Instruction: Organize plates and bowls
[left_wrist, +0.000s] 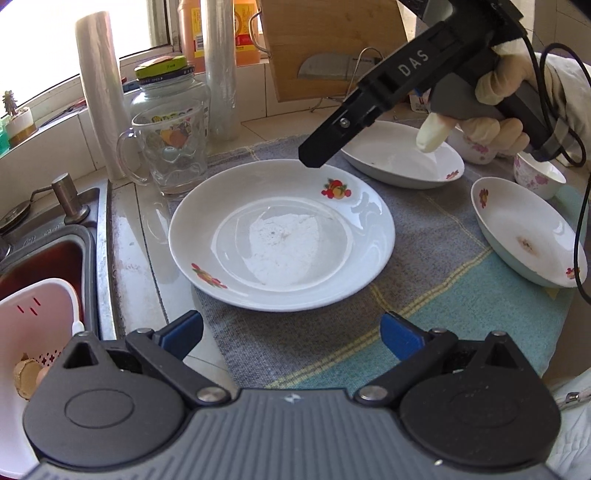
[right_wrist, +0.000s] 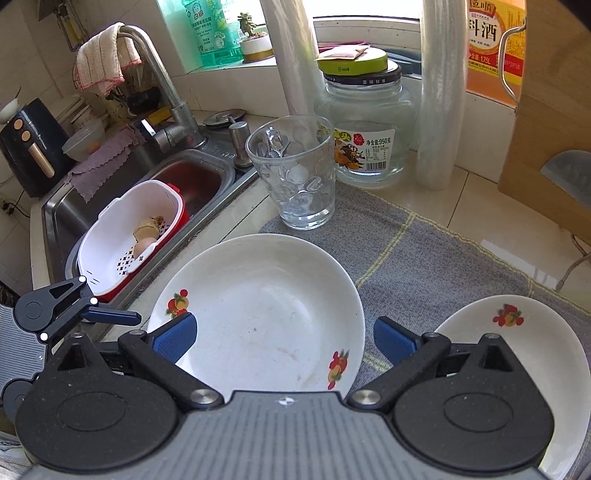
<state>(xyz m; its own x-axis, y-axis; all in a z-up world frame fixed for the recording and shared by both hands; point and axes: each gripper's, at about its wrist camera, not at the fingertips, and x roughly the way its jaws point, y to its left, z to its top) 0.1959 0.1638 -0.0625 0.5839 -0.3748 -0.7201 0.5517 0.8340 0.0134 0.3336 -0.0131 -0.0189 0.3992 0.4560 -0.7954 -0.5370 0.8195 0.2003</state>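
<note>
A large white plate (left_wrist: 280, 236) with fruit decals lies on the grey and teal cloth (left_wrist: 424, 306). My left gripper (left_wrist: 291, 332) stands open just short of its near rim, nothing between the fingers. My right gripper (left_wrist: 317, 155), held in a gloved hand, hangs above the plate's far rim. In the right wrist view it (right_wrist: 284, 339) is open over the same plate (right_wrist: 258, 314), not touching it. Another decal plate (left_wrist: 402, 155) sits behind, a third (left_wrist: 528, 232) to the right. A flowered small bowl (left_wrist: 539, 175) stands at the far right.
A glass mug (right_wrist: 295, 173) and a lidded jar (right_wrist: 365, 122) stand close behind the large plate. The sink (right_wrist: 195, 173) with a white and red basket (right_wrist: 129, 229) lies to the left. Rolls of film, bottles and a wooden board line the back.
</note>
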